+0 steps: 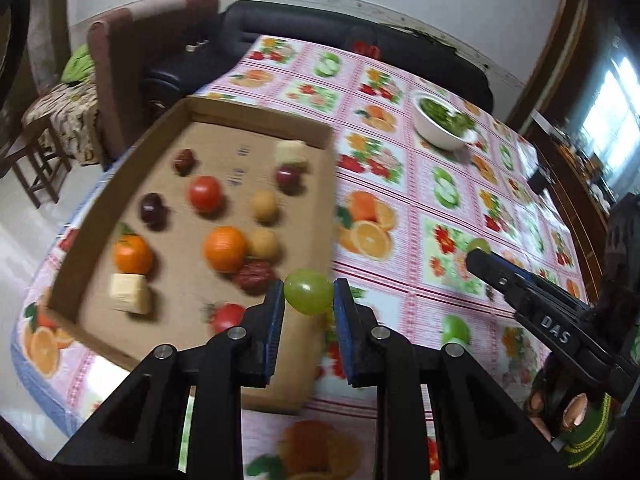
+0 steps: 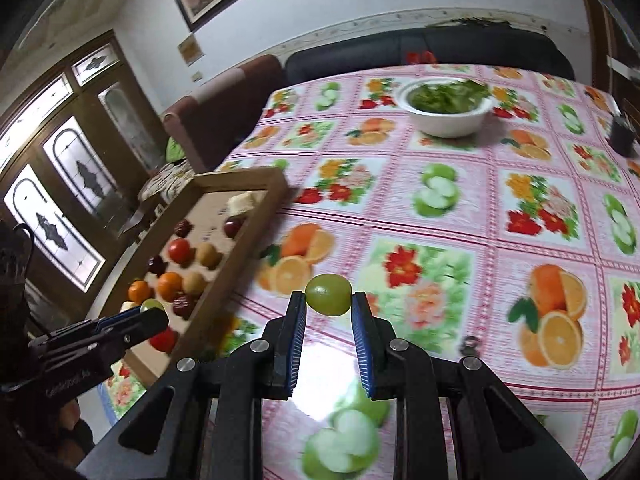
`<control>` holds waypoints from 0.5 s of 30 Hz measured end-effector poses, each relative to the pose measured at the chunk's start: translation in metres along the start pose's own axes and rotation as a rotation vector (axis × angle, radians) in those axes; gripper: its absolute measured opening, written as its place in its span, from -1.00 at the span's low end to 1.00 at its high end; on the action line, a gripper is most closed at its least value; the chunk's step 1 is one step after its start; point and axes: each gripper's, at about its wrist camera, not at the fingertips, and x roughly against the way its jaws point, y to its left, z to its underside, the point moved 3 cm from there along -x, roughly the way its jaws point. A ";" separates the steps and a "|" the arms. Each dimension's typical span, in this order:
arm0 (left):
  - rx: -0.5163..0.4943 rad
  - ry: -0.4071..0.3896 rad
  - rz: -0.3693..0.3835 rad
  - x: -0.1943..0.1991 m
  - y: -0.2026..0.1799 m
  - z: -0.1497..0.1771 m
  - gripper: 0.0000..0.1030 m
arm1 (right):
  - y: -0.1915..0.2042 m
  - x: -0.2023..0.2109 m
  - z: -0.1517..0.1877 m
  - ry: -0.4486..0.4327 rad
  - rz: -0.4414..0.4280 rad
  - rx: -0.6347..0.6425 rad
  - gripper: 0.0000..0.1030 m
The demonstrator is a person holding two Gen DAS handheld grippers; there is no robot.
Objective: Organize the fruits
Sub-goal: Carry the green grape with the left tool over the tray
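Note:
My left gripper [image 1: 308, 298] is shut on a green grape [image 1: 309, 291] and holds it above the near right edge of a cardboard tray [image 1: 256, 122]. The tray holds oranges [image 1: 225, 249], tomatoes [image 1: 205, 194], dark plums, brown fruits and pale cubes. My right gripper [image 2: 329, 300] is shut on a second green grape [image 2: 329, 294] above the fruit-print tablecloth [image 2: 480, 216]. The right gripper also shows in the left wrist view [image 1: 474, 254], and the left gripper in the right wrist view [image 2: 154, 312].
A white bowl [image 2: 452, 122] of green pieces stands far back on the table; it also shows in the left wrist view [image 1: 438, 130]. A small dark object [image 2: 622, 134] sits at the far right. A brown armchair [image 1: 132, 52] and a dark sofa [image 2: 420, 48] stand behind the table.

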 end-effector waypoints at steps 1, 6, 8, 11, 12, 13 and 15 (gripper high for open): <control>0.010 -0.006 -0.007 0.001 0.006 -0.001 -0.57 | 0.006 -0.001 -0.001 0.000 -0.006 0.010 -0.55; 0.058 -0.019 -0.043 0.005 0.040 -0.004 -0.57 | 0.033 -0.009 -0.007 0.006 -0.042 0.046 -0.55; 0.074 -0.020 -0.055 0.005 0.050 -0.004 -0.57 | 0.042 -0.013 -0.009 0.010 -0.056 0.057 -0.55; 0.092 -0.021 -0.070 0.004 0.064 -0.005 -0.57 | 0.056 -0.020 -0.012 0.018 -0.071 0.079 -0.55; 0.099 -0.020 -0.075 0.004 0.069 -0.005 -0.57 | 0.061 -0.022 -0.013 0.022 -0.077 0.085 -0.55; 0.103 -0.018 -0.078 0.003 0.072 -0.005 -0.57 | 0.067 -0.025 -0.013 0.026 -0.083 0.094 -0.55; 0.112 -0.017 -0.083 0.002 0.077 -0.005 -0.57 | 0.074 -0.031 -0.014 0.034 -0.093 0.104 -0.55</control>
